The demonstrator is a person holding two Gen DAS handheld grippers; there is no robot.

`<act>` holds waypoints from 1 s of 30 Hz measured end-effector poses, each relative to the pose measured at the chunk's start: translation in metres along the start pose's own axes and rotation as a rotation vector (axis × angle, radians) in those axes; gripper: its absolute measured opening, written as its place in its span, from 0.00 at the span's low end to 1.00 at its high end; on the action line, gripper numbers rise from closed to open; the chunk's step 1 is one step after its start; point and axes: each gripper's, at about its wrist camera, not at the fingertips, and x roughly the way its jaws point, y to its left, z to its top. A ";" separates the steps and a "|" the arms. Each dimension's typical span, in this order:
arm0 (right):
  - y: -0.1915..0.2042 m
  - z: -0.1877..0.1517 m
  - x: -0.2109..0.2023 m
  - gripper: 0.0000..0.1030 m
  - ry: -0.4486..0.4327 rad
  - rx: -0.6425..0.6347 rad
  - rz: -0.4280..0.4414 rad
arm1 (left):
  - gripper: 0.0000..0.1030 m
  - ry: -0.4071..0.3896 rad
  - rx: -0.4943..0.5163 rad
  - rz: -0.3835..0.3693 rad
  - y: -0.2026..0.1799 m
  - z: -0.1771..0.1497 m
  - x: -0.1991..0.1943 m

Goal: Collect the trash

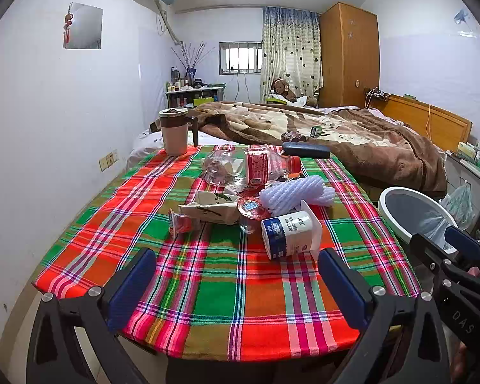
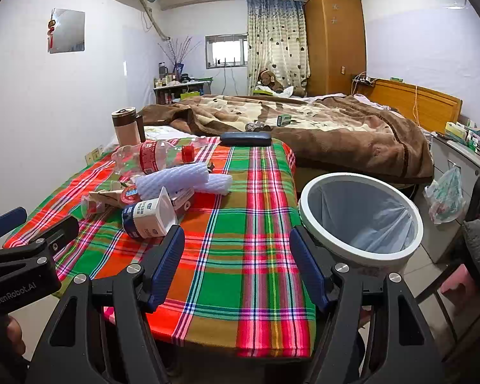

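A heap of trash lies mid-table on the plaid cloth point(image 1: 227, 275): a white and blue yogurt cup point(image 1: 288, 233) on its side, white foam netting point(image 1: 291, 192), a crushed plastic bottle point(image 1: 256, 166) with a red label, a flattened carton point(image 1: 211, 208) and a small red cup point(image 1: 182, 224). The yogurt cup point(image 2: 147, 217) and bottle point(image 2: 153, 156) also show in the right wrist view. My left gripper point(image 1: 236, 275) is open and empty, just short of the heap. My right gripper point(image 2: 236, 256) is open and empty over the table's near right part. A white bin point(image 2: 361, 217) with a liner stands beside the table's right edge.
A beige mug point(image 1: 176, 131) and a dark case point(image 1: 305, 150) stand at the table's far end. A bed with a brown blanket point(image 1: 336, 128) lies behind. A plastic bag point(image 2: 444, 195) hangs at the right by a cabinet.
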 end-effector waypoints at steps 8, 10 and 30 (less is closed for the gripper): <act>-0.003 0.001 -0.001 0.67 -0.004 0.000 -0.004 | 1.00 0.000 0.002 0.004 0.000 0.000 -0.001; -0.002 0.001 -0.001 0.67 -0.004 0.000 -0.004 | 1.00 0.000 0.002 0.001 0.000 0.000 -0.001; -0.002 0.001 -0.001 0.67 -0.005 -0.003 -0.007 | 1.00 0.002 0.003 0.002 0.000 0.000 0.000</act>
